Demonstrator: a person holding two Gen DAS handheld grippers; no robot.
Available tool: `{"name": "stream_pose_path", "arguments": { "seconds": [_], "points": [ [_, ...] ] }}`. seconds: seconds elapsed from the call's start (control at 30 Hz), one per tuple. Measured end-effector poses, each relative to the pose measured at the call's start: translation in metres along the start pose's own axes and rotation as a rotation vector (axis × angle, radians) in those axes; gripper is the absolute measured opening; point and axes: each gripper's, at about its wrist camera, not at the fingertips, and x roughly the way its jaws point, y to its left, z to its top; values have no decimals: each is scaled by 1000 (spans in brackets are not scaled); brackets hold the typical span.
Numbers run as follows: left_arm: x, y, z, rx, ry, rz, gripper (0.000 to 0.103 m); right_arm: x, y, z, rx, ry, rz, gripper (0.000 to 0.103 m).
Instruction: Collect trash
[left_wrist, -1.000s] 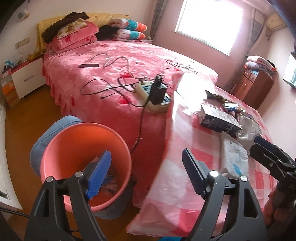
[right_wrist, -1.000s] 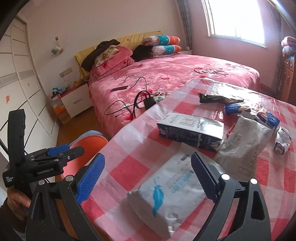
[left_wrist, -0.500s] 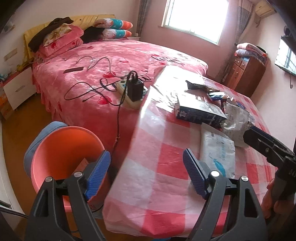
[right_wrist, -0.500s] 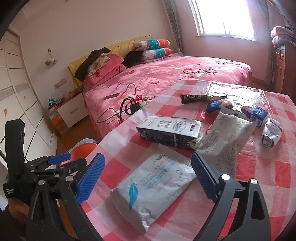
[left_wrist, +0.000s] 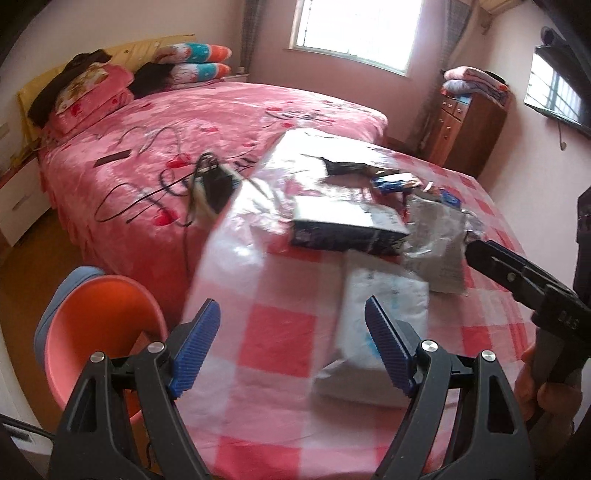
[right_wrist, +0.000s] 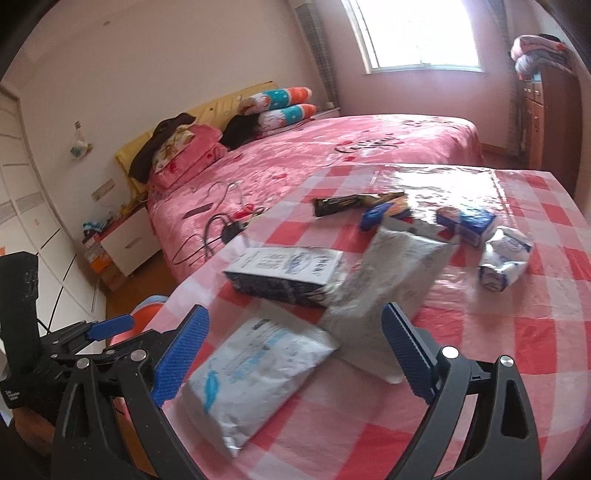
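A: Where is the trash lying?

B: It is lying on the table (right_wrist: 517, 369) with the red-and-white checked cloth. In the right wrist view, a white pouch (right_wrist: 255, 373) with a blue feather mark is sitting near the table edge, partly between the blue pads of the right gripper (right_wrist: 295, 354). A grey foil bag (right_wrist: 384, 295) is leaning over the pouch's corner at about 1 o'clock from it. A dark carton (right_wrist: 284, 273) is lying at 12 o'clock from the pouch, touching the foil bag. Smaller wrappers are resting farther back: a black bar wrapper (right_wrist: 347, 203), a blue wrapper (right_wrist: 380, 214), a small blue-and-white box (right_wrist: 469, 221) and a crumpled white packet (right_wrist: 502, 262).

A: How are the tongs standing?

B: Both are standing wide apart and gripping nothing. The left gripper (left_wrist: 291, 343) is hovering over the checked cloth, with the white pouch (left_wrist: 373, 321) at its 2 o'clock.

A: And the bin?

B: An orange bucket (left_wrist: 92, 332) is standing on the floor beside the table, at 9 o'clock from the left gripper in the left wrist view, below the pink bed (left_wrist: 221, 122).
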Motion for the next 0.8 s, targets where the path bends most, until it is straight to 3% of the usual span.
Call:
{"name": "stream_pose_path", "arguments": {
  "seconds": [0.2,0.4,0.57,0.8],
  "points": [
    [15,-23,13,2,27,-84,81,-2,-31,15,27,2,-47,93],
    [41,-32,24,-82,87,-206,81,-3,-75,22,95,9,-108,93],
    [48,-36,22,-59,120,-207,81,2,-96,18,139,20,-114,93],
    [49,-54,4,95,155,-177,81,19,-109,12,206,62,-50,93]
  ]
}}
